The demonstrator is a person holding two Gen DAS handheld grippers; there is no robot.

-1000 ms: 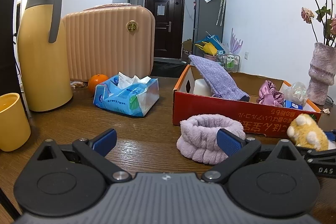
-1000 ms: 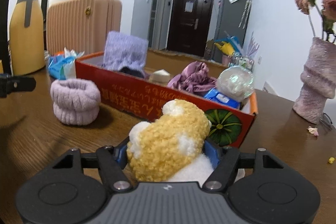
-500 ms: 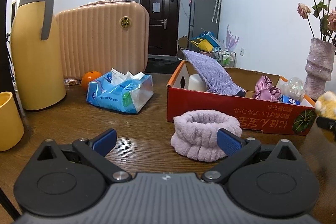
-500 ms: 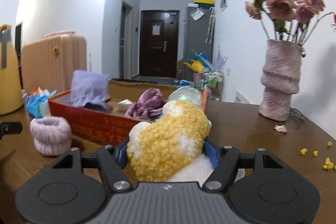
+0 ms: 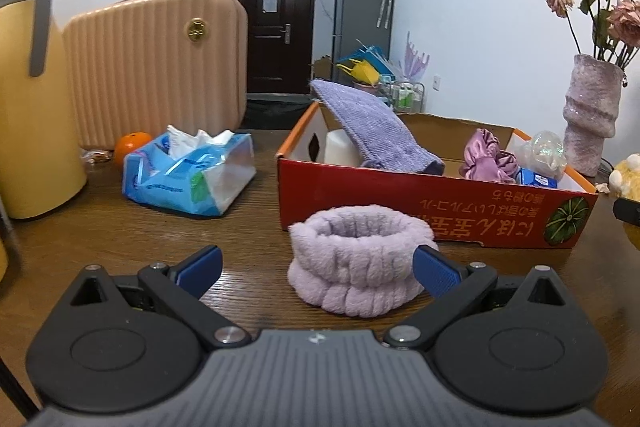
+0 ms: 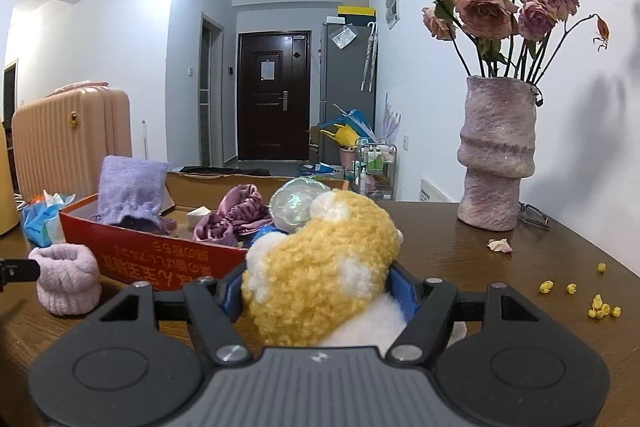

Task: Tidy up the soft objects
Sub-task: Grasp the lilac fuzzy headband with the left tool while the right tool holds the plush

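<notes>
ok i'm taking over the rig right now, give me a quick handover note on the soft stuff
Right gripper: jaws shut on the yellow plush toy, held above the table beside the red cardboard box.
Left gripper: jaws open, empty, aimed at the lilac fluffy headband, which lies on the table in front of the box.
Done: purple knitted cloth and satin scrunchie already in the box.
Left: put the plush in the box, then grasp and box the headband.
</notes>
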